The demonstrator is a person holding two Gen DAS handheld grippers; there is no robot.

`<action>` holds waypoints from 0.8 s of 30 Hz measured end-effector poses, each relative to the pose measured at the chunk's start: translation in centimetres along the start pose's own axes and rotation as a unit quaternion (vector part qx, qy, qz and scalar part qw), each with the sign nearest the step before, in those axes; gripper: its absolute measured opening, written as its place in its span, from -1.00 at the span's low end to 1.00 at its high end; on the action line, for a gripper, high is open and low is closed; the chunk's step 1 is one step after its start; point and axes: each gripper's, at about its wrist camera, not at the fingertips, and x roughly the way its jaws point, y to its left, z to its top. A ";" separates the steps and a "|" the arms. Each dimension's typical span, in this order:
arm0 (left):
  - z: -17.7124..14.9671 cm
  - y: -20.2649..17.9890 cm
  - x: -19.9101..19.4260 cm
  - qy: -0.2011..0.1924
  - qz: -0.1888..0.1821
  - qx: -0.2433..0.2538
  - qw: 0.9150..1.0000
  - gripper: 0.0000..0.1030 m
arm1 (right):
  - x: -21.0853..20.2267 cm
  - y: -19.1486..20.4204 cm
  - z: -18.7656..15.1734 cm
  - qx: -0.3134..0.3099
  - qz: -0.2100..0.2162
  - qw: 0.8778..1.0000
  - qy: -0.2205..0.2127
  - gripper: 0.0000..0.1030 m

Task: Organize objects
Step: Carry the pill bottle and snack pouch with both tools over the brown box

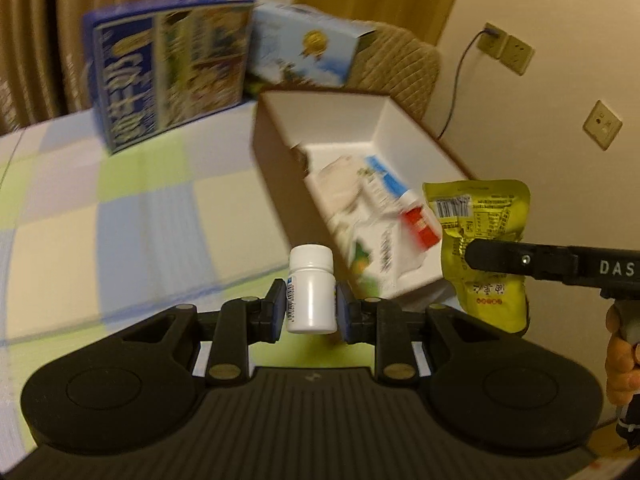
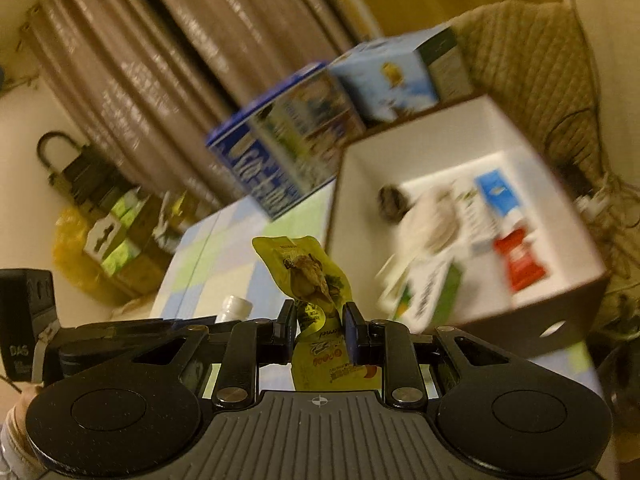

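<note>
My left gripper [image 1: 311, 305] has its jaws closed on a small white plastic pill bottle with a white screw cap [image 1: 311, 289], gripped upright at mid-body and held clear above the checked pastel tablecloth [image 1: 132, 216]. My right gripper [image 2: 320, 330] has its jaws pinched on a crinkled yellow-green foil snack pouch [image 2: 316, 292], which stands up between the pads; in the left wrist view the same pouch [image 1: 480, 216] hangs from the black finger of the right gripper, just beside the near corner of the open box. A hand [image 1: 622, 364] grips that tool at the frame's right edge.

Beyond both held items I see an open rectangular cardboard box with a white interior [image 1: 384, 128] resting on the tablecloth. Inside it lie blurred packages: a white-and-green carton [image 1: 372, 248], a red-and-white packet [image 1: 420, 224] and a blue-and-white packet [image 1: 386, 176]. The pouch and bottle are both outside the box.

Behind the box stand a dark blue printed carton [image 1: 168, 68] and a light blue printed carton [image 1: 304, 48], side by side. A quilted beige chair back [image 1: 404, 68] is near the box's far end, with brown pleated curtains [image 1: 36, 32] behind.
</note>
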 end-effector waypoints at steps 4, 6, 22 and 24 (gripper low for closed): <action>2.7 -2.5 2.5 -0.008 -0.007 0.008 1.000 -0.57 | -0.3 -2.7 2.7 0.009 -0.027 1.000 -0.013 -0.59; 3.9 -3.6 3.8 -0.011 -0.009 0.010 1.000 -0.57 | -0.1 -4.1 3.9 0.012 -0.040 0.999 -0.016 -0.59; 11.9 -5.4 15.1 0.026 0.034 0.000 0.999 -0.57 | 8.3 -11.1 10.7 -0.014 -0.107 0.994 0.014 -0.58; 12.8 -5.4 16.3 0.028 0.040 0.000 0.999 -0.57 | 9.5 -11.5 11.4 -0.019 -0.114 0.993 0.017 -0.58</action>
